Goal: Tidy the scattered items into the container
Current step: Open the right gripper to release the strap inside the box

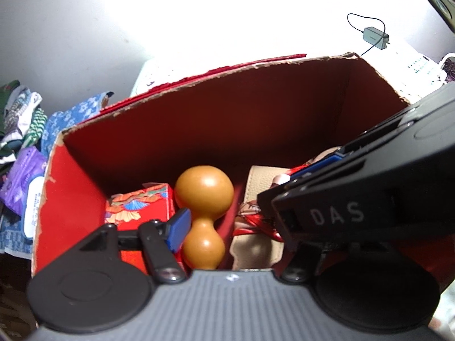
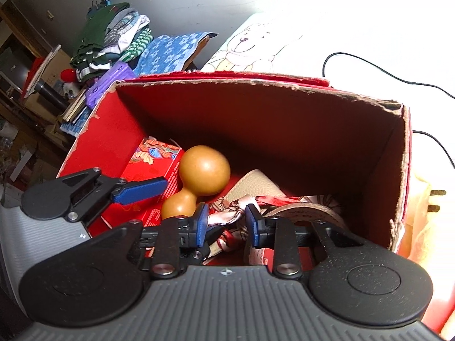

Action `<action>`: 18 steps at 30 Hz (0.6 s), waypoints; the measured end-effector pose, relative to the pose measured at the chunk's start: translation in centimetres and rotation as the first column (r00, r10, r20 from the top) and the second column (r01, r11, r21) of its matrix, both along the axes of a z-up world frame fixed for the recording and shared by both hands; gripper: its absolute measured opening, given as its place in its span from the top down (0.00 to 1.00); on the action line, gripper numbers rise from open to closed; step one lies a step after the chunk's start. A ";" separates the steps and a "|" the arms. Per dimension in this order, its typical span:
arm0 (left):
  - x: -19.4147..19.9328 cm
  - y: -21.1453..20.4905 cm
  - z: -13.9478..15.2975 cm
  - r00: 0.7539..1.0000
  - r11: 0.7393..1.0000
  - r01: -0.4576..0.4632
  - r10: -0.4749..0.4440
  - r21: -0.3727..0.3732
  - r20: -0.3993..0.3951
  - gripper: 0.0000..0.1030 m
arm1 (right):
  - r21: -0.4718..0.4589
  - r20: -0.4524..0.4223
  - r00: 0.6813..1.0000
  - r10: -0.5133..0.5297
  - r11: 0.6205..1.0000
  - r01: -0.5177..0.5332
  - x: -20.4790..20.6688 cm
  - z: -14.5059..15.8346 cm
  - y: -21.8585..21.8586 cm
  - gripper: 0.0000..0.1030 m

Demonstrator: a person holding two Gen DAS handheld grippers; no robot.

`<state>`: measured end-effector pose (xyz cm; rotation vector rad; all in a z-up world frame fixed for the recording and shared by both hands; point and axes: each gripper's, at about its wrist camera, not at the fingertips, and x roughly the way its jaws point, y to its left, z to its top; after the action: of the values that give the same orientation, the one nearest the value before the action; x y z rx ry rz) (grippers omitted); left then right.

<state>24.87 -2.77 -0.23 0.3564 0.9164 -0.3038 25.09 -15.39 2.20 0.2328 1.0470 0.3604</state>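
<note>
Two hand-held grippers are lowered into the torn red cardboard box [image 2: 398,170]. I read my right gripper [image 2: 224,224] as parted, its blue pads on either side of a patterned silk scarf with a red ribbon [image 2: 227,213] but not pressing it. My left gripper [image 1: 227,227] appears spread; one blue finger [image 1: 179,227] lies just beside the tan wooden gourd [image 1: 203,213], while the other is hidden behind the right tool body.

Box contents:
1. Gourd, centre of the floor.
2. Red floral-print carton [image 2: 153,164], against the left wall.
3. Beige leather pouch [image 2: 256,182] and scarf, toward the right wall.

I judge the task well advanced. Folded clothes [image 2: 113,34] and a purple packet [image 1: 20,187] lie outside the left wall; whether they belong is unclear.
</note>
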 end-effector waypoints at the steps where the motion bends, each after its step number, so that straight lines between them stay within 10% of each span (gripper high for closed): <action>1: -0.1 0.1 0.0 1.000 1.000 -0.005 0.005 0.000 0.002 0.32 | -0.006 0.007 1.000 -0.007 1.000 0.007 -0.1 0.0 0.0 0.72; 18: 0.2 0.1 -0.1 0.996 0.997 -0.080 0.079 0.004 0.031 0.31 | -0.070 0.089 0.992 -0.089 0.993 0.095 -0.9 0.5 0.1 0.73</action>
<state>25.06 -2.65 -0.30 0.3280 0.8986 -0.2221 24.20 -15.30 2.68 0.1965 0.9599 0.2455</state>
